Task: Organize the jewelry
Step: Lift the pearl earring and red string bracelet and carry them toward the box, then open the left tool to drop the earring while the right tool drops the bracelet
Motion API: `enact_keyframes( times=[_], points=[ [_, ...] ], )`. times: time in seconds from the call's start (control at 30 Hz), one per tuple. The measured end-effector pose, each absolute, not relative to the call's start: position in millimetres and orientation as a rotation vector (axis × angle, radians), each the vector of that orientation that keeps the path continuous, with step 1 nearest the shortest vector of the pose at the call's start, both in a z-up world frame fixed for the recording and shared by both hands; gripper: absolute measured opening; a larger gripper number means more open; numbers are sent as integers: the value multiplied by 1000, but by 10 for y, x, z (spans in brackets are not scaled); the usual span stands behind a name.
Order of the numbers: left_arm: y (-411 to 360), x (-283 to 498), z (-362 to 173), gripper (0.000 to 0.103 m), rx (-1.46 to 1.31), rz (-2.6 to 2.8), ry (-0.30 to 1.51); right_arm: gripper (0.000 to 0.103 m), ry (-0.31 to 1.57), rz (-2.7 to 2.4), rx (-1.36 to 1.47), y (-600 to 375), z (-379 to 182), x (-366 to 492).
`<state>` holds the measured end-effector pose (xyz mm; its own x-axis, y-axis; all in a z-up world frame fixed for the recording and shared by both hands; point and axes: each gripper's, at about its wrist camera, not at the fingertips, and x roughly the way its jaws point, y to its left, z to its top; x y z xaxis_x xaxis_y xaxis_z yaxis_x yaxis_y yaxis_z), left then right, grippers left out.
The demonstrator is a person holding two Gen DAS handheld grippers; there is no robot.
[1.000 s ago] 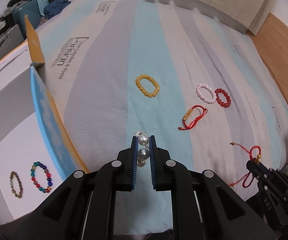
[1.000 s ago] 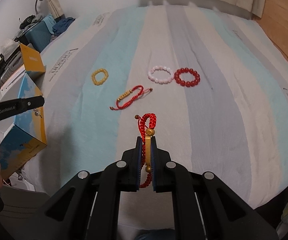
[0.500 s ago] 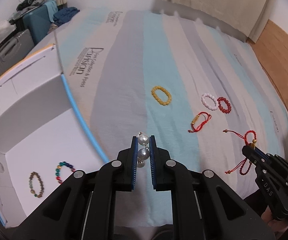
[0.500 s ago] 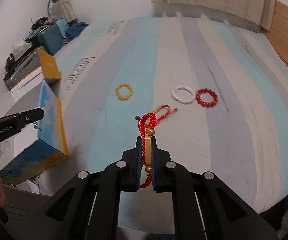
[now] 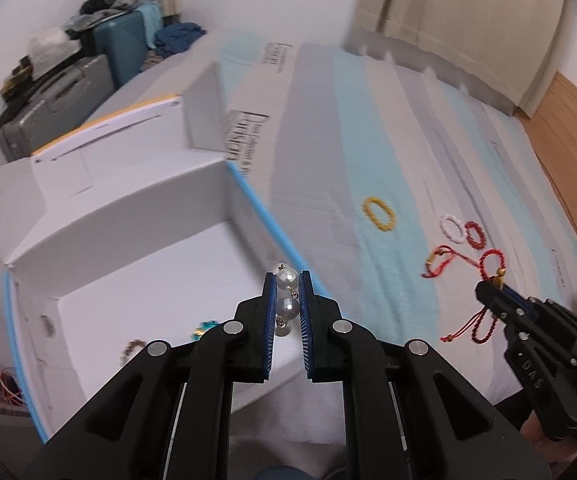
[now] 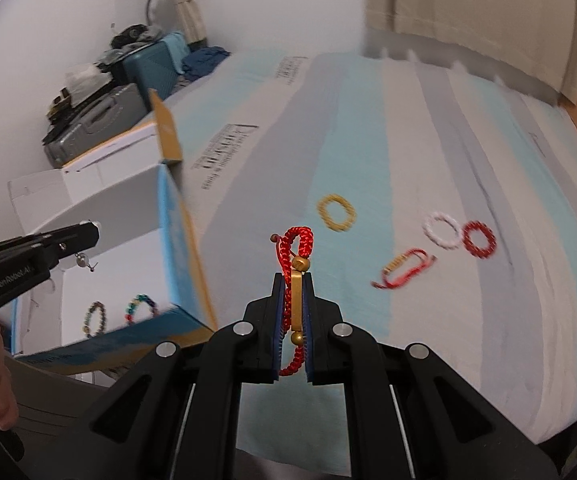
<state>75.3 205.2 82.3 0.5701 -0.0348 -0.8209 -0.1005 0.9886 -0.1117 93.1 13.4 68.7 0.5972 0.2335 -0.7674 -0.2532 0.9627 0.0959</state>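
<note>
Left gripper over the near corner of the open white box, jaws narrow and clamped on a pearl strand: three pearls visible, two between the pads, one hanging below. Right gripper above the striped bed, jaws nearly closed on a red cord bracelet with a gold bar and two gold beads, loop standing up past the tips.

Inside the box, on its white floor: two beaded bracelets, one brownish, one multicoloured, side by side and apart.

On the bed, four pieces loose: one yellow bead ring, alone on a light-blue stripe; one white bead ring and one dark red bead ring, just beside each other, touching or not unclear through blur; one second red cord bracelet near those two.

Beyond the box, by the wall: two suitcases, one grey, one teal.
</note>
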Motion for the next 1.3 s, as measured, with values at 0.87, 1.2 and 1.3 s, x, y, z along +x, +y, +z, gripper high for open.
enact_keyframes(
  times=[0.87, 1.2, 1.3],
  points=[
    [3825, 170, 262, 10, -264, 222, 1076, 7, 992, 526, -175, 2233, 232, 891],
    [3988, 203, -136, 10, -302, 213, 1172, 7, 1110, 509, -227, 2485, -160, 1036],
    [4001, 234, -203, 10, -304, 208, 1196, 7, 1148, 493, -240, 2542, -273, 1090]
  ],
)
